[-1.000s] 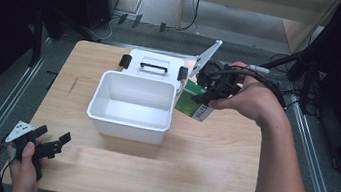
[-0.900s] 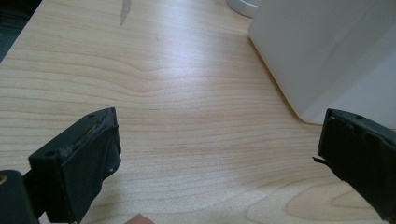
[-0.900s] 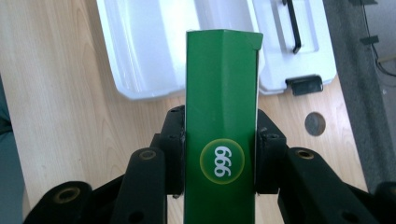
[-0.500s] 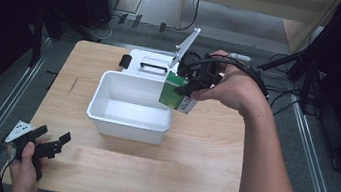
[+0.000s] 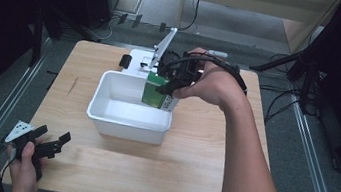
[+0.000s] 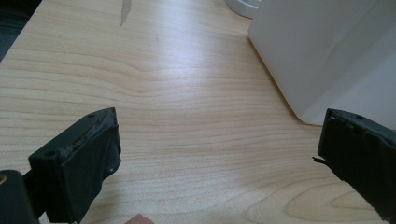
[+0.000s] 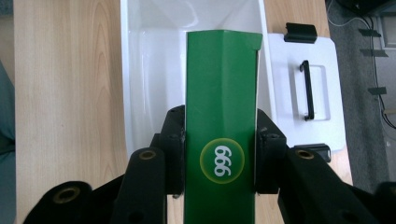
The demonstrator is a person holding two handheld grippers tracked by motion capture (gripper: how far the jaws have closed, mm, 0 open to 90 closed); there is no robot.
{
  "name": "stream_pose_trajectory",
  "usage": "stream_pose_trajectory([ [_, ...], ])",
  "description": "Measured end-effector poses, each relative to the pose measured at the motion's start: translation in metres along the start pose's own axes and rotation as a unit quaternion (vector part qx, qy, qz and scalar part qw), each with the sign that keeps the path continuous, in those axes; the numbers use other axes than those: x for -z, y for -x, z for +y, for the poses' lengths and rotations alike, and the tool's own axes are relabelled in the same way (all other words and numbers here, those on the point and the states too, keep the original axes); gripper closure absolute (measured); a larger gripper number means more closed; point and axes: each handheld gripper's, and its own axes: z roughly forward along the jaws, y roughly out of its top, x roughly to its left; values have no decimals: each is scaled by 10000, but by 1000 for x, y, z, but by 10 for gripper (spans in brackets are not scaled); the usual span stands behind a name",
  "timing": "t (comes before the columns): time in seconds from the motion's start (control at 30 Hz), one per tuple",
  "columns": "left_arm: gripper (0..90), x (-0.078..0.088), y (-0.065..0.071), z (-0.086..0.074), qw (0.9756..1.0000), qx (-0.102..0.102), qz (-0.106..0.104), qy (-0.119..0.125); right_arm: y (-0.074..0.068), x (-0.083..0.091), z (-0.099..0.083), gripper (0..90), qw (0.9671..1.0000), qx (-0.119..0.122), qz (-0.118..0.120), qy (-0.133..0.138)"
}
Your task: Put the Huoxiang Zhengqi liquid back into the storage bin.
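1 green box [image 7: 220,121], 1 white bin [image 5: 105,117]

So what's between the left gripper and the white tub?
Just bare wooden table. In the left gripper view, the open left gripper looks across it to the tub.

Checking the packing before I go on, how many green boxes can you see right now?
1. The green box is clamped in the right claw, held over the white bin's right end. The bin's floor looks bare, though the box hides a little.
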Motion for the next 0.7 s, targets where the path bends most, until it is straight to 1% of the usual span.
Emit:
stream_pose_trajectory([
  [0.13, 0, 0, 0, 0, 10000, 1, 2, 11, -1, -7, 3, 644, 9999, 121, 31, -4],
  [0.2, 0, 0, 0, 0, 10000, 0, -1, 7, -1, -8, 3, 644, 9999, 104, 42, -31],
  [0.23, 0, 0, 0, 0, 10000, 2, 0, 9, -1, -12, 3, 644, 9997, 202, 96, -37],
  [0.37, 0, 0, 0, 0, 10000, 20, 0, 23, -2, -19, 0, 643, 9993, 321, 165, -71],
  [0.47, 0, 0, 0, 0, 10000, 20, 2, 22, -2, -23, -1, 643, 9992, 337, 172, -86],
  [0.5, 0, 0, 0, 0, 10000, 20, 1, 20, -1, -27, -2, 644, 9990, 401, 198, -78],
  [0.53, 0, 0, 0, 0, 10000, 20, 1, 20, -1, -27, -2, 644, 9990, 401, 198, -78],
  [0.57, 0, 0, 0, 0, 10000, 10, 1, 19, -2, -32, -2, 643, 9988, 428, 210, -99],
  [0.63, 0, 0, 0, 0, 10000, -6, -2, 0, -2, -34, -3, 643, 9989, 405, 210, -139],
  [0.7, 0, 0, 0, 0, 10000, -4, -3, -1, -2, -42, -4, 643, 9986, 437, 259, -173],
])
